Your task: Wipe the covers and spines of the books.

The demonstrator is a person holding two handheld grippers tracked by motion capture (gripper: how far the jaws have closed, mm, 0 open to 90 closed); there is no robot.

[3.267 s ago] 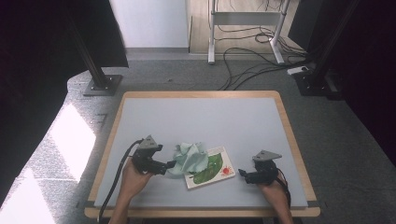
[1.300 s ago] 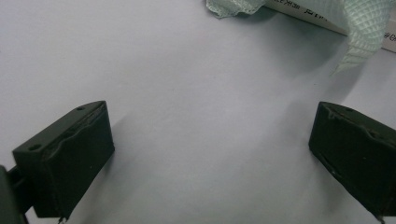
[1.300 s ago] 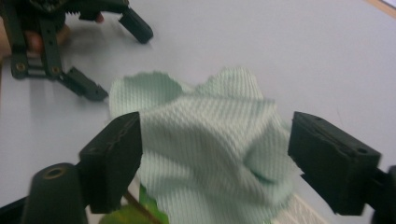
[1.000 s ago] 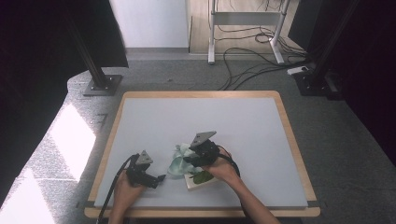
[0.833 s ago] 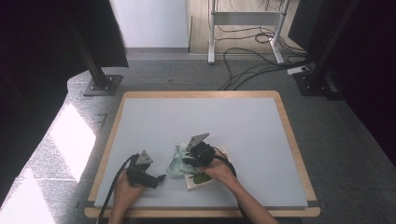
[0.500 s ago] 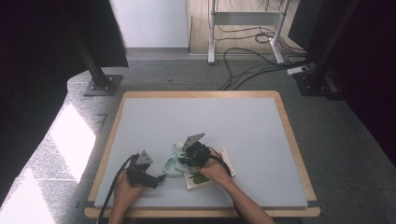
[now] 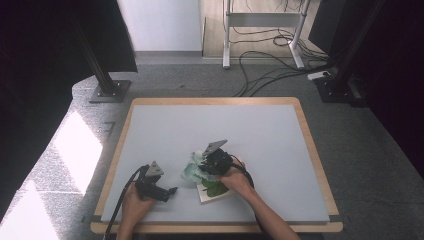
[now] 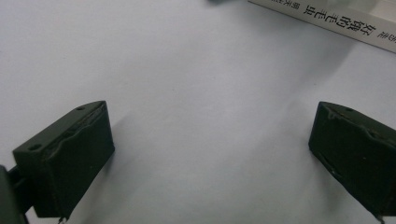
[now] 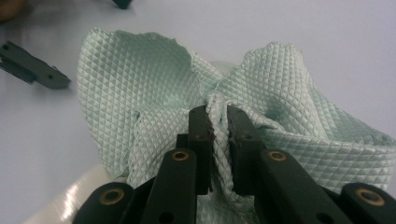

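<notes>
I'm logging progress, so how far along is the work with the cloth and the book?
Done: the right gripper has just closed its jaws on a fold of the green cloth, which sits bunched on the book. In hand: that pinch. Left: the cloth isn't off the book yet. The left gripper waits open over bare table.

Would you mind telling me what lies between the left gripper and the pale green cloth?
Only bare grey table top, as the high view shows: the left gripper rests open, apart from the cloth, which the right gripper pinches.
</notes>
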